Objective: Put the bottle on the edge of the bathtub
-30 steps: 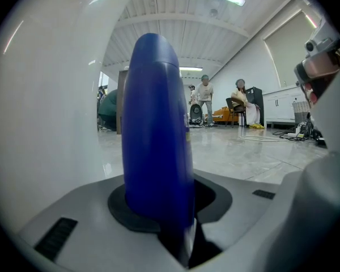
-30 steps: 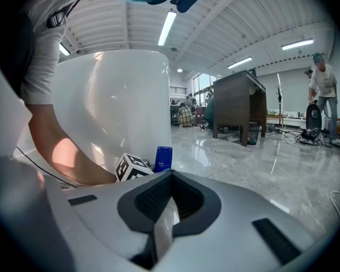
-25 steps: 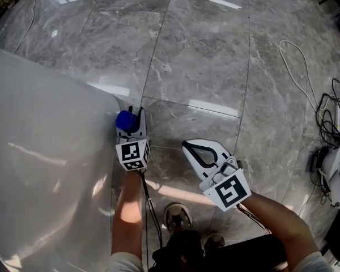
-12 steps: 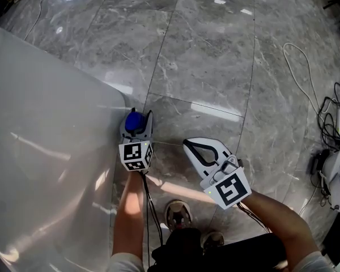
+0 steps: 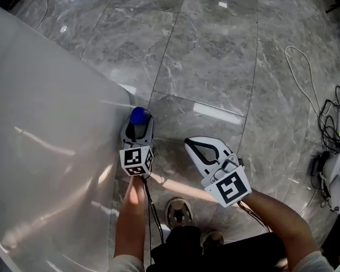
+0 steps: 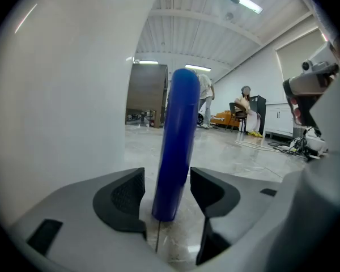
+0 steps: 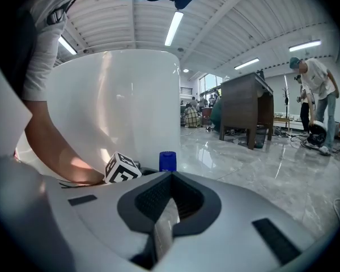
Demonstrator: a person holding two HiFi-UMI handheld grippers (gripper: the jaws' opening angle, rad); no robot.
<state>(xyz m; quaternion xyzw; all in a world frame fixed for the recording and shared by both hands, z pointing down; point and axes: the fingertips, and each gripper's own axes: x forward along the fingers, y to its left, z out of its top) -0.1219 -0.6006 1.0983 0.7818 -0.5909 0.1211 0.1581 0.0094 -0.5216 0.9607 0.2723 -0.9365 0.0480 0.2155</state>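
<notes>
From the head view I saw only the round blue top of the bottle [image 5: 138, 115], sitting between the tips of the left gripper [image 5: 137, 127], just beside the outer wall of the white bathtub [image 5: 51, 129]. That view did not tell me whether the jaws touched it.

The left gripper view settled it. The bottle ran up the middle of the picture, upright with a slight lean, its lower end down at the grey marble floor [image 5: 215, 55]. A gap showed between it and the dark pad on either side. The left jaws had just been opening and stood spread, with the bottle between them but not pinched. The tub wall filled the left of that view.

The right gripper view gave what neither of the others did: the height of the tub. Its rim stood far above the bottle's blue top, so the bottle was down by the foot of the tub, not on its edge. Beside the bottle I saw the left gripper's marker cube [image 7: 122, 173] and the person's forearm [image 7: 62, 152] against the tub wall.

The right gripper [image 7: 170, 177] hung near and to the right of the left one, well apart from the bottle, its jaws pressed together with nothing in them. Cables [image 5: 328, 123] lay on the floor at the far right.
</notes>
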